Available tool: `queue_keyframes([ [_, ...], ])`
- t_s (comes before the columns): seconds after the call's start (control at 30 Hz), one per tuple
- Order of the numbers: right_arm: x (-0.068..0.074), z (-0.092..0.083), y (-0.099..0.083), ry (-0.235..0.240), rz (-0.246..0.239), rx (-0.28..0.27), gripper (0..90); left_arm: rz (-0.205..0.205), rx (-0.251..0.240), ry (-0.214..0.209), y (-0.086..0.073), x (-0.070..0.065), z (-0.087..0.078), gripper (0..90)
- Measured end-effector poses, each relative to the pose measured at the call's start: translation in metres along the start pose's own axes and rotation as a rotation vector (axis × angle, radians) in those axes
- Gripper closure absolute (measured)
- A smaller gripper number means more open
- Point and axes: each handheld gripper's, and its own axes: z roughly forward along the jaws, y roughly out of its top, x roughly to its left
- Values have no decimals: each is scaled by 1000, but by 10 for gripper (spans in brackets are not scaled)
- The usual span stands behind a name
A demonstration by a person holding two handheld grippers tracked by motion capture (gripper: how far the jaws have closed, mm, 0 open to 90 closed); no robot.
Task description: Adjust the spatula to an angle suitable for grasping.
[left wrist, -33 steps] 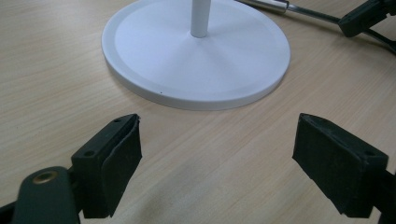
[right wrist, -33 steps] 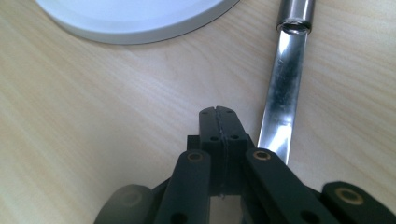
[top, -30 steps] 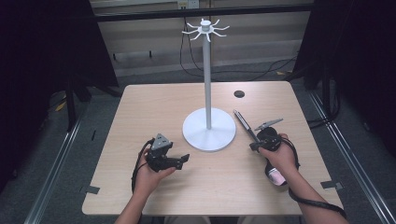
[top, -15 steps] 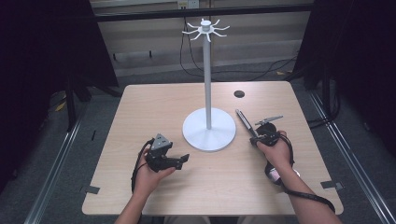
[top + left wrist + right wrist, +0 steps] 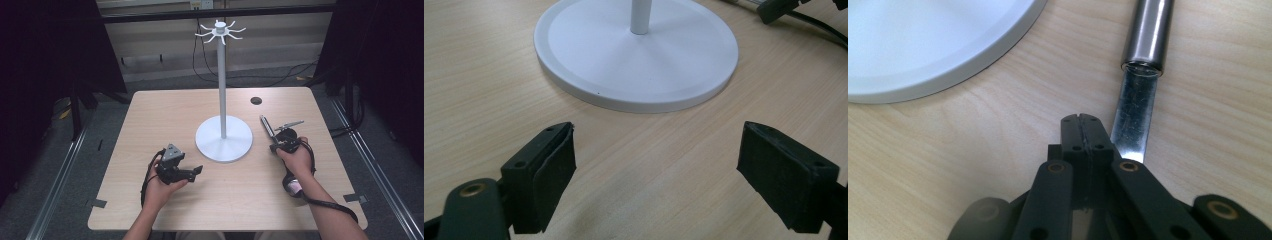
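A metal utensil [image 5: 1140,90] lies flat on the table [image 5: 165,110], just right of the white stand [image 5: 223,137]. The right gripper [image 5: 1087,125] is clenched empty beside its blade — a pickup is judged pending, so its jaws must be opened and straddled over it. The left gripper [image 5: 656,170] rests released

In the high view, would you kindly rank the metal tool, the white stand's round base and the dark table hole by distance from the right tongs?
1. Silver metal tool, lying on the table right at the right tongs.
2. White stand's round base, to their left.
3. Small dark round hole in the wooden table, toward the far edge.
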Motion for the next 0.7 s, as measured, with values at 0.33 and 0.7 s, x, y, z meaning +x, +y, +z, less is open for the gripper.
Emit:
queue_keyframes([
  [0.33,-11,-1,-2,-19,48,-13,895,5,1,-1,0,0,0,154],
  [0.7,-18,-4,-6,-11,86,-22,883,27,3,13,1,-1,-1,154],
])
